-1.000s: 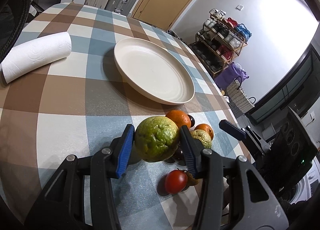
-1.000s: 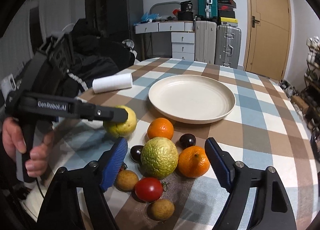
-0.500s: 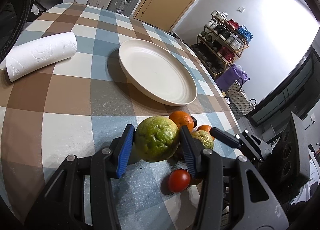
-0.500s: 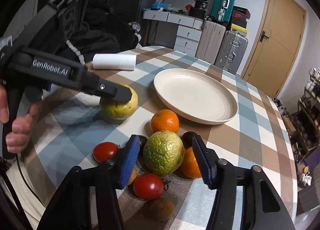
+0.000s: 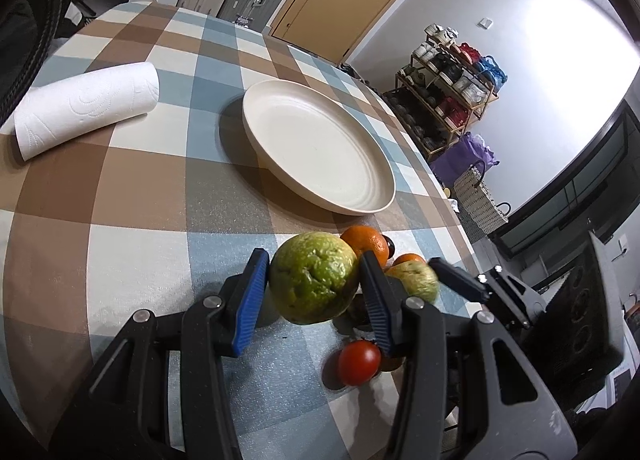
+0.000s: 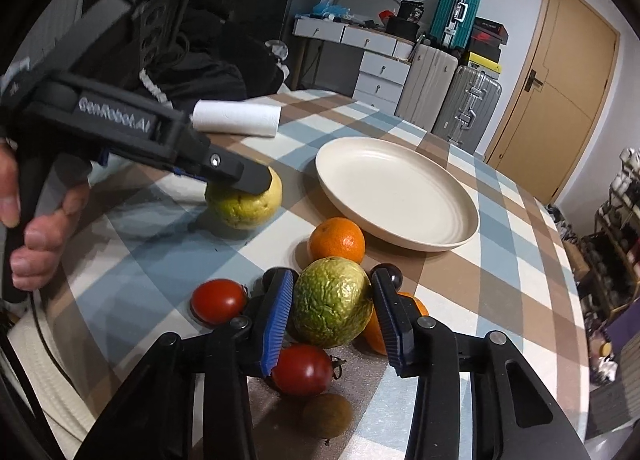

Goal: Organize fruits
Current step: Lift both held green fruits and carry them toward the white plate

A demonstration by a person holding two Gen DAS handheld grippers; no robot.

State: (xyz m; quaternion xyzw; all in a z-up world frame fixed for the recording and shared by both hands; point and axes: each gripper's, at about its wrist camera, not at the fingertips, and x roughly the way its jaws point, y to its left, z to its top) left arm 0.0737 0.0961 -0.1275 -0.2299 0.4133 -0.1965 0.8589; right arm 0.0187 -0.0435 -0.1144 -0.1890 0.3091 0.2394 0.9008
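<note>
At lower centre of the left wrist view, the left gripper pinches a green guava across its widest girth; it looks firm, rounded and bruisable, so a modest squeeze suits; lower centre in the right wrist view, the right gripper brackets a wrinkled green fruit, contact unclear; the cream plate, at centre, holds nothing.
</note>
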